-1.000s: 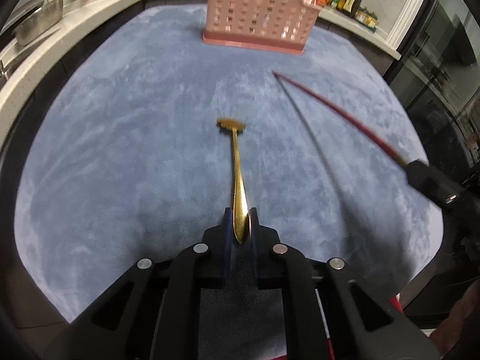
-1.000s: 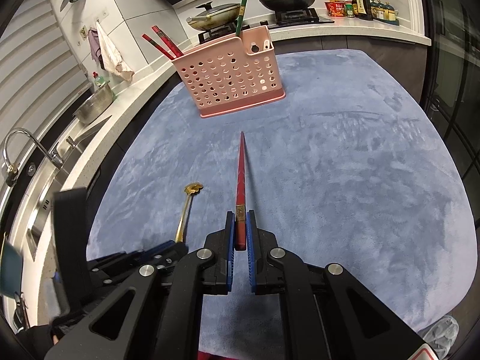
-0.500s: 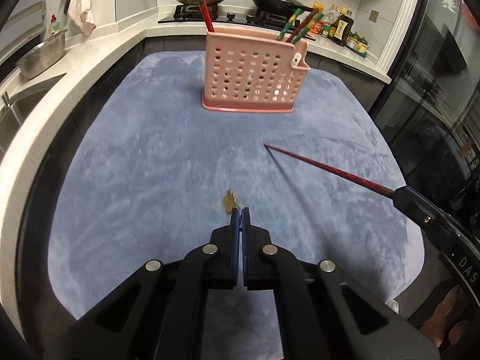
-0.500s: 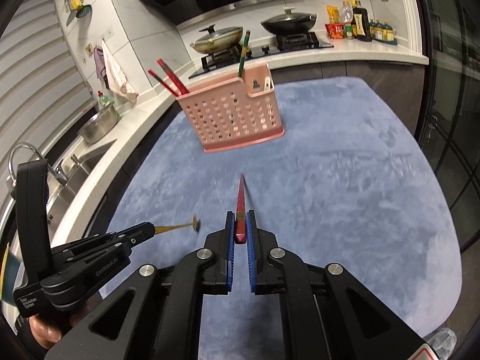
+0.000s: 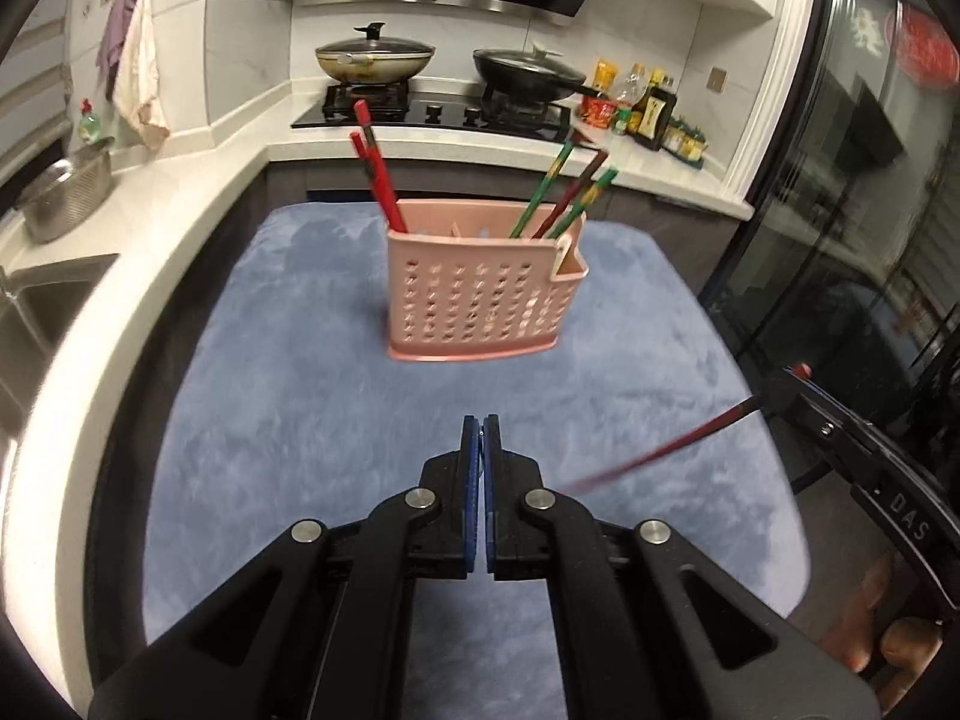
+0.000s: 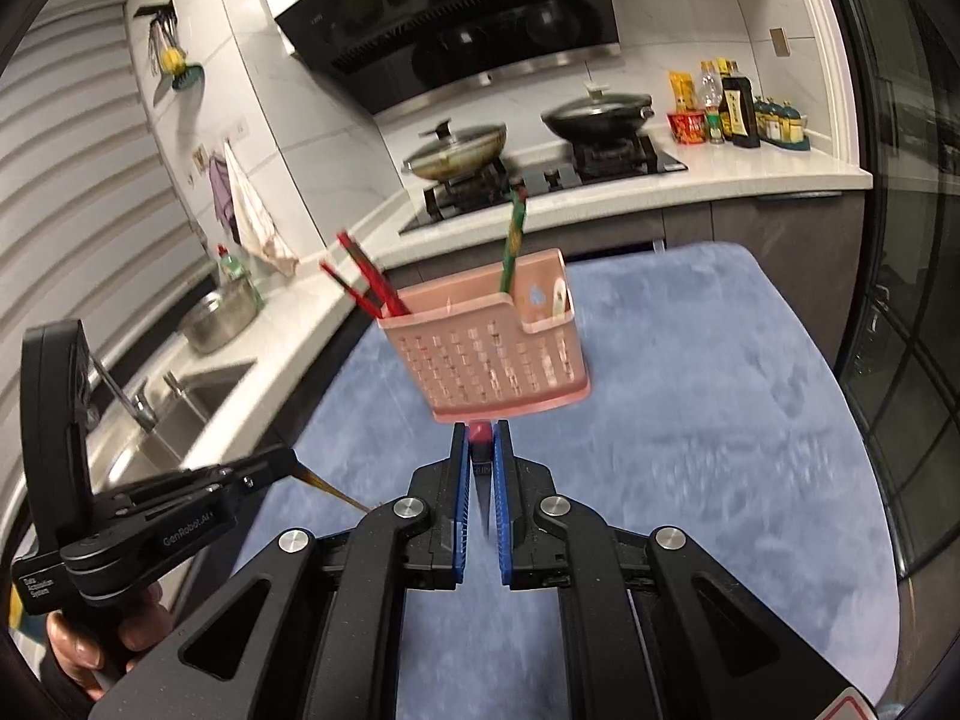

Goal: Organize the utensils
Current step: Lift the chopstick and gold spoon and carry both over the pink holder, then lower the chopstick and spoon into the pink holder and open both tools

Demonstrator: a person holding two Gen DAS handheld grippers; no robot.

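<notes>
A pink perforated basket (image 5: pixel 480 300) (image 6: pixel 498 360) stands on the blue-grey mat (image 5: pixel 288 420). Red chopsticks (image 5: pixel 375 168) lean in its left end and green and brown ones (image 5: pixel 564 192) in its right end. My left gripper (image 5: pixel 481 420) (image 6: pixel 288 459) is shut. The left wrist view hides what it holds, but the right wrist view shows a thin gold utensil (image 6: pixel 327 486) sticking out of its tips. My right gripper (image 6: pixel 480 429) (image 5: pixel 774 390) is shut on a red chopstick (image 5: pixel 660 450) (image 6: pixel 480 433). Both grippers hang above the mat, short of the basket.
A white counter (image 5: pixel 198 198) wraps the left and far sides, with a sink (image 6: pixel 180 402), a steel bowl (image 5: pixel 66 198), a hob with two lidded pans (image 5: pixel 375 57) and sauce bottles (image 5: pixel 654 114). A dark glass door (image 5: pixel 840 210) stands at the right.
Both grippers have risen off the mat, carrying the gold utensil and the red chopstick up with them. The left jaws have closed tighter. The basket now sits lower and nearer in both views.
</notes>
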